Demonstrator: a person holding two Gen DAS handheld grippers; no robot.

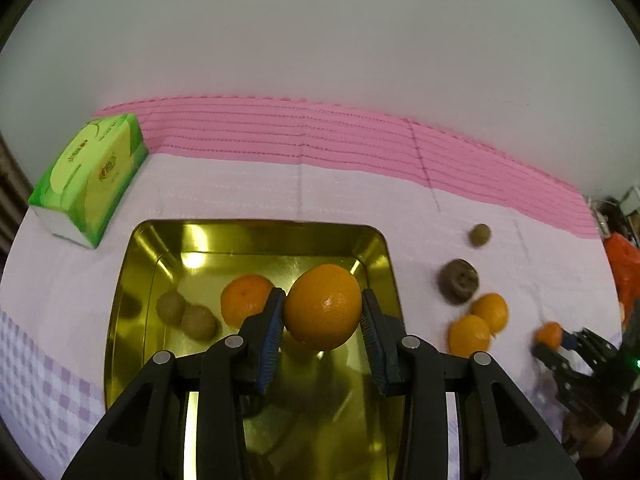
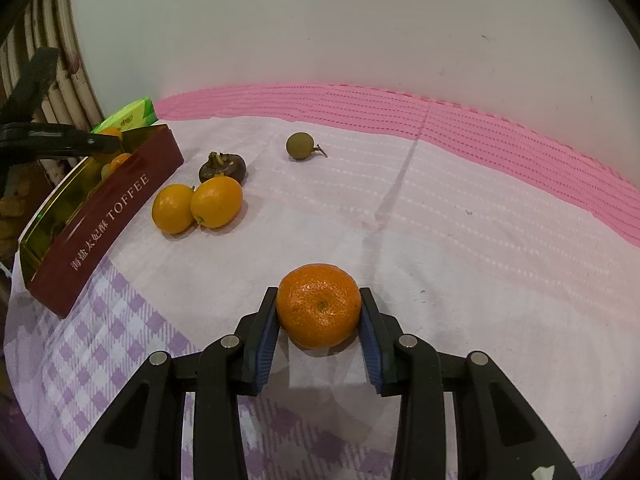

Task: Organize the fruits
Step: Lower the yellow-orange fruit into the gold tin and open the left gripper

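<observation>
My left gripper (image 1: pixel 322 312) is shut on an orange (image 1: pixel 323 306) and holds it above the gold tin tray (image 1: pixel 128 280). In the tray lie another orange (image 1: pixel 244 300) and two brown longans (image 1: pixel 184 316). My right gripper (image 2: pixel 319 316) is shut on a tangerine (image 2: pixel 319 306) that rests on the cloth. Two oranges (image 2: pixel 198 206), a dark mangosteen (image 2: pixel 222 168) and a green-brown longan (image 2: pixel 301 146) lie on the cloth between the tangerine and the tray's red wall (image 2: pixel 104 216).
A green tissue pack (image 1: pixel 90 178) lies left of the tray at the back. The table is covered with a white, pink and lilac-check cloth (image 2: pixel 480 240). A white wall stands behind. The right gripper shows in the left wrist view (image 1: pixel 560 344).
</observation>
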